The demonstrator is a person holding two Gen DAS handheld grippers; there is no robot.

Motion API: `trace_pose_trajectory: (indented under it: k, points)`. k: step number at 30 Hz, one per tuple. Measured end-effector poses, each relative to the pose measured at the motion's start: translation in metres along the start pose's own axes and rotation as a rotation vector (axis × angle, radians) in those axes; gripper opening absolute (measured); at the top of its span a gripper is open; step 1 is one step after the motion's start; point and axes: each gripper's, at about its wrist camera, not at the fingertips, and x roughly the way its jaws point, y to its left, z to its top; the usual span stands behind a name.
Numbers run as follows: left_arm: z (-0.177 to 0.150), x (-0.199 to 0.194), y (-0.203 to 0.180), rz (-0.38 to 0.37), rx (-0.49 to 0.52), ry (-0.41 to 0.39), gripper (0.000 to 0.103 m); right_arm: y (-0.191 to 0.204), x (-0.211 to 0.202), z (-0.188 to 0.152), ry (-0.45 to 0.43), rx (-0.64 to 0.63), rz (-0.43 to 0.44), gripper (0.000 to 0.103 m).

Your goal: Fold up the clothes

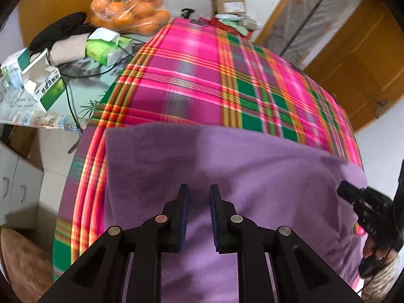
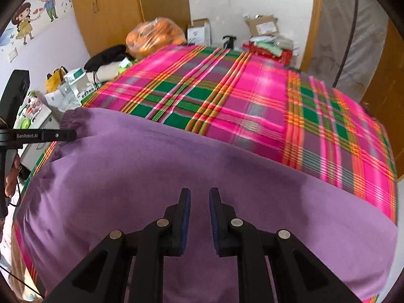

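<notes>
Two black two-finger grippers hang over a soft purple knit garment [image 1: 252, 176] spread flat on the near part of a pink, green and orange plaid cloth [image 1: 202, 75] covering the table; the left gripper [image 1: 199, 189] and the right gripper [image 2: 199, 192] each show jaws parted by a narrow gap, with nothing between the blue pads. Risk lies in a shallow pinch; such limp fabric may slip free, or the plaid cloth beneath may be caught too, dragging the fold askew.
</notes>
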Motion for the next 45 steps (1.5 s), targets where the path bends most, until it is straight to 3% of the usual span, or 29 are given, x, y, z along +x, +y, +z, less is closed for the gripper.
trace_pose_trajectory:
  k: [10, 19, 25, 27, 31, 35, 45]
  points:
    - [0.027, 0.026, 0.007, 0.040, 0.021, -0.025, 0.016, -0.007, 0.044, 0.025, 0.003, -0.001, -0.021, 0.015]
    - [0.044, 0.034, 0.005, 0.045, 0.017, -0.075, 0.016, -0.013, 0.063, 0.055, -0.033, 0.021, -0.026, 0.015]
    - [0.049, 0.036, 0.002, 0.053, 0.033, -0.060, 0.016, -0.011, 0.065, 0.058, -0.040, -0.015, -0.048, 0.016]
    - [0.049, 0.033, -0.003, 0.116, 0.075, -0.062, 0.016, -0.010, 0.065, 0.059, -0.024, -0.026, -0.048, 0.017]
    - [0.044, 0.025, -0.011, 0.184, 0.155, -0.099, 0.017, -0.006, 0.060, 0.059, -0.044, -0.031, -0.035, 0.037]
    - [0.041, 0.016, -0.020, 0.230, 0.264, -0.145, 0.019, 0.007, 0.053, 0.061, -0.092, -0.078, -0.023, 0.037]
    - [0.036, 0.027, -0.016, 0.251, 0.407, -0.111, 0.022, 0.024, 0.075, 0.070, -0.048, -0.141, 0.027, 0.042]
